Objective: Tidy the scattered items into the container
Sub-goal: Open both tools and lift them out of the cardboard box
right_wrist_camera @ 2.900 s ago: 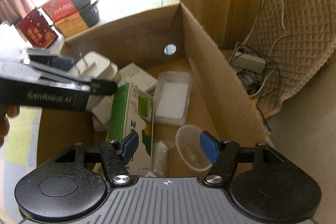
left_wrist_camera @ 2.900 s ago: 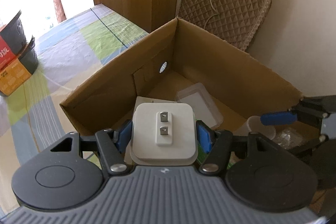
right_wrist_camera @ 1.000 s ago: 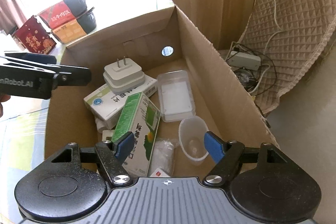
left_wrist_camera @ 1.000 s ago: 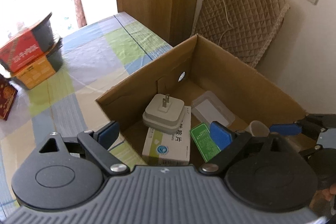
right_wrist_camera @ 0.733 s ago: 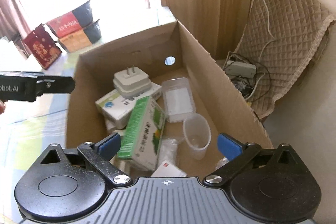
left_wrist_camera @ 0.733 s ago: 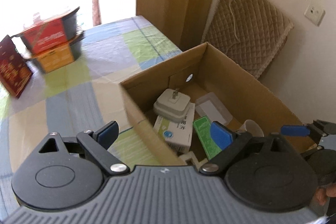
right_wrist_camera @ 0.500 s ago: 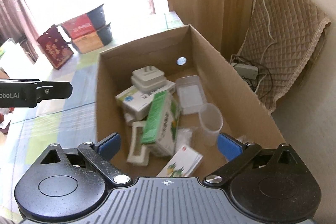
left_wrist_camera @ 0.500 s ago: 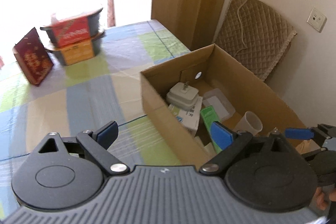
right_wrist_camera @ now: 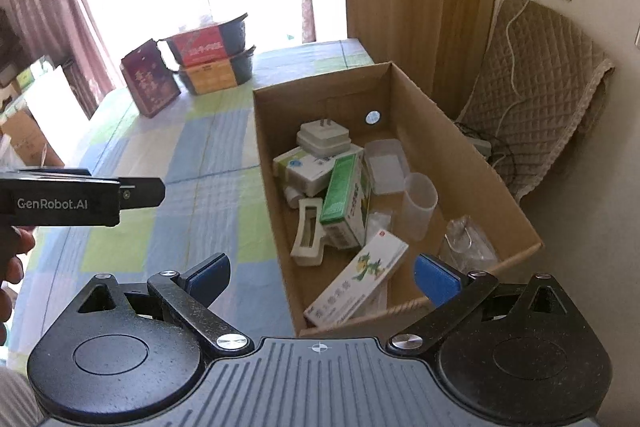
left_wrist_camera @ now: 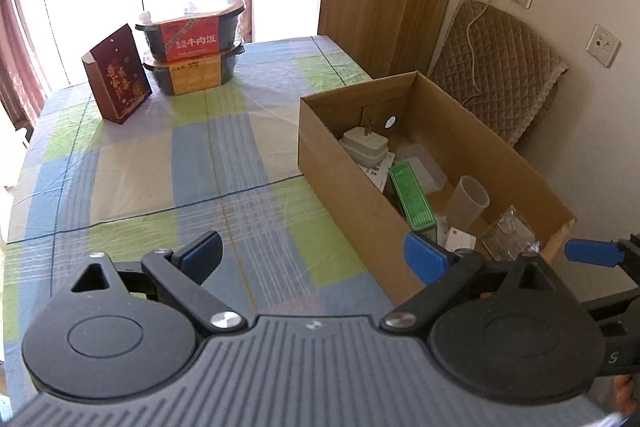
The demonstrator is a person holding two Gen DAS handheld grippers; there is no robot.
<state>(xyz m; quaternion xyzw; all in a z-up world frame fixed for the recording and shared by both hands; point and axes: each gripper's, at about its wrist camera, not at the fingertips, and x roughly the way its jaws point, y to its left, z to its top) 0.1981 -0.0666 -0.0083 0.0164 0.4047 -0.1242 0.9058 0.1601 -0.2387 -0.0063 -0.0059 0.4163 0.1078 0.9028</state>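
Left gripper (left_wrist_camera: 312, 257), right gripper (right_wrist_camera: 322, 277): jaws spread, empty. Cardboard box (right_wrist_camera: 460, 155) ahead-right of both, holding white plug adapter (right_wrist_camera: 323, 137), green carton (right_wrist_camera: 344, 193), plastic cup (right_wrist_camera: 418, 205). Risk: box overhanging table edge may tip if nudged.

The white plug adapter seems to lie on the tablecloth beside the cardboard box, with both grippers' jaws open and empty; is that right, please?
Not quite: the white plug adapter lies inside the cardboard box, atop a medicine box, as the right wrist view shows. Both grippers' jaws are indeed open and empty.

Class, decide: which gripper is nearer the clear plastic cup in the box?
Right. The right gripper hangs at the box's near end by the cup; the left gripper is over the tablecloth beside the box.
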